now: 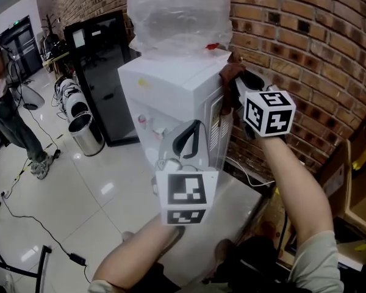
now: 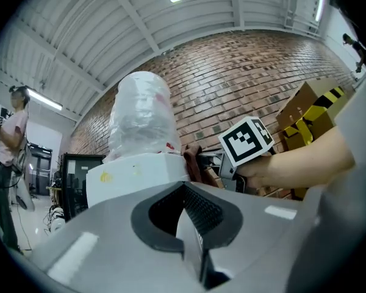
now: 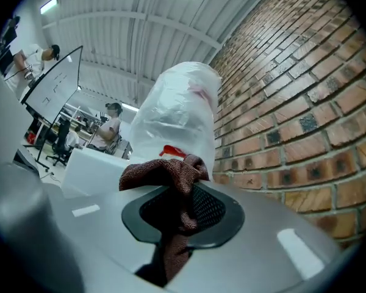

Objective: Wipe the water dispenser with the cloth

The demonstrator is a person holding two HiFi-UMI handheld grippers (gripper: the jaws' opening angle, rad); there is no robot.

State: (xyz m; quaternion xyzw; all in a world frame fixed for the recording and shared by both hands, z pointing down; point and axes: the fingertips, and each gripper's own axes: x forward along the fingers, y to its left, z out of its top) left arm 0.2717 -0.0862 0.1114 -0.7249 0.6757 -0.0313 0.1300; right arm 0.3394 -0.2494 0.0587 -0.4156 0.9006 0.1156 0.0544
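Right gripper (image 3: 183,207) has its jaws pinched on the dark red cloth (image 3: 166,174), which bunches out above the pads with a tail hanging below. Head view: the cloth sits at the top rear corner of the white water dispenser (image 1: 171,96), about 1 o'clock from frame centre, tight to the brick wall (image 1: 305,54). Left gripper (image 1: 192,132) is at 6 o'clock off the dispenser front, jaws together, empty.

Handling guess: the cloth is soft, light and floppy, so keep the grip mid-bunch and leave a pad of fabric ahead of the tips. The cabinet is rigid, smooth plastic. The water bottle (image 1: 177,11) at 12 o'clock looks thin-walled, so go easy there.
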